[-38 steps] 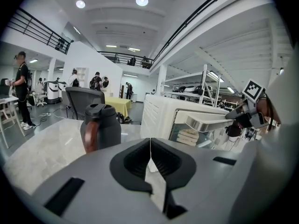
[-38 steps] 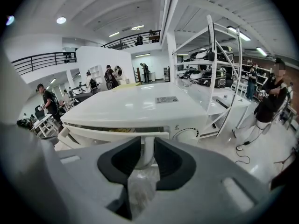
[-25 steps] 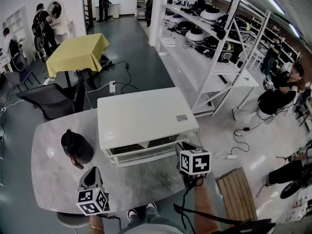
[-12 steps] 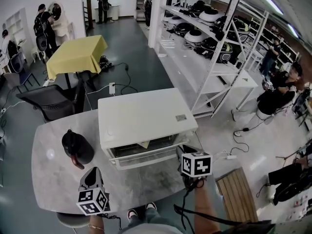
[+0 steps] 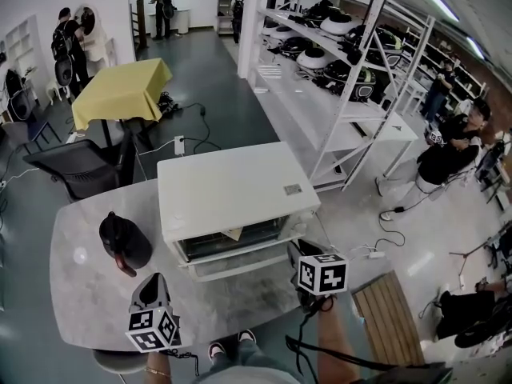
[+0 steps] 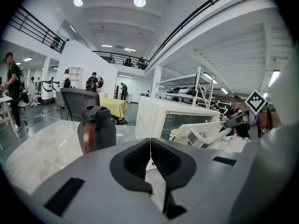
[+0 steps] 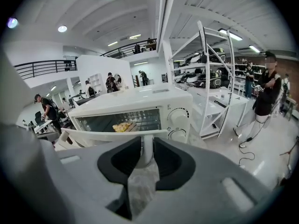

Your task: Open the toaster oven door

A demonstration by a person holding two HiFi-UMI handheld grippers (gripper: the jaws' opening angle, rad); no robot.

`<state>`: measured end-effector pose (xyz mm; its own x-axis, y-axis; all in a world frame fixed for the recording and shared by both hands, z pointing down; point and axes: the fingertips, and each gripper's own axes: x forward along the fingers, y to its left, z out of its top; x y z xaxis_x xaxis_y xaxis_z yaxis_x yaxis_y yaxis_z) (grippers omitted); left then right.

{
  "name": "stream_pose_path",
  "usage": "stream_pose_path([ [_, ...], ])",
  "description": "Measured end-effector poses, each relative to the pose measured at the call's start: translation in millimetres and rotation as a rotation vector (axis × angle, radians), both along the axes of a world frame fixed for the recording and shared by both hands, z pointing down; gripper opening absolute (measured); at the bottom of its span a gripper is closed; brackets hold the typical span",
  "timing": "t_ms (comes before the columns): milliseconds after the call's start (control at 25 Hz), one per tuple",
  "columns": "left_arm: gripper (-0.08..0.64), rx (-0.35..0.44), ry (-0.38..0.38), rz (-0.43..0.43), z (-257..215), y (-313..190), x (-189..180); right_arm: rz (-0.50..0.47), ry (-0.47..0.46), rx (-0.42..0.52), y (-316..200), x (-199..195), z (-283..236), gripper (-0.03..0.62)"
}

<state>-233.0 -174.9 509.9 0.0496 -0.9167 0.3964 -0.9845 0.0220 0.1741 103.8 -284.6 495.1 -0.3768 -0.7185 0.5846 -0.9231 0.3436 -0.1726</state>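
The toaster oven (image 5: 236, 190) sits on the table (image 5: 80, 290), at 12 o'clock from the operator. Its door (image 5: 240, 250) is hinged at the bottom and stands partly open, with the top edge tilted outward.

The right gripper (image 7: 145, 152), at 4 o'clock from the oven body, is clamped on the right end of the white handle (image 7: 107, 134), where the bar meets its post. The left gripper (image 6: 150, 148) hovers at 7 o'clock with its jaws pressed together and nothing between them. A dark jug (image 5: 126, 242) stands at 9 o'clock from the oven, clear of the door's swing.

Handling judgement:
- The handle looks like rigid, smooth plastic or metal, so grip slip is possible. Holding next to the post, as it is now, resists twist.
- The door panel is glass. Lower it along its hinge arc and do not let it drop.
- The oven body looks light, so a pull straight outward may slide it across the table.
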Motion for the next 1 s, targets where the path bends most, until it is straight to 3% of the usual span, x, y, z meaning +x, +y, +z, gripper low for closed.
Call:
stream_pose_path([
  [1000,0.008,-0.007,-0.019,0.068,0,17,8,0.038,-0.009,0.013,41,14,30,0.084],
])
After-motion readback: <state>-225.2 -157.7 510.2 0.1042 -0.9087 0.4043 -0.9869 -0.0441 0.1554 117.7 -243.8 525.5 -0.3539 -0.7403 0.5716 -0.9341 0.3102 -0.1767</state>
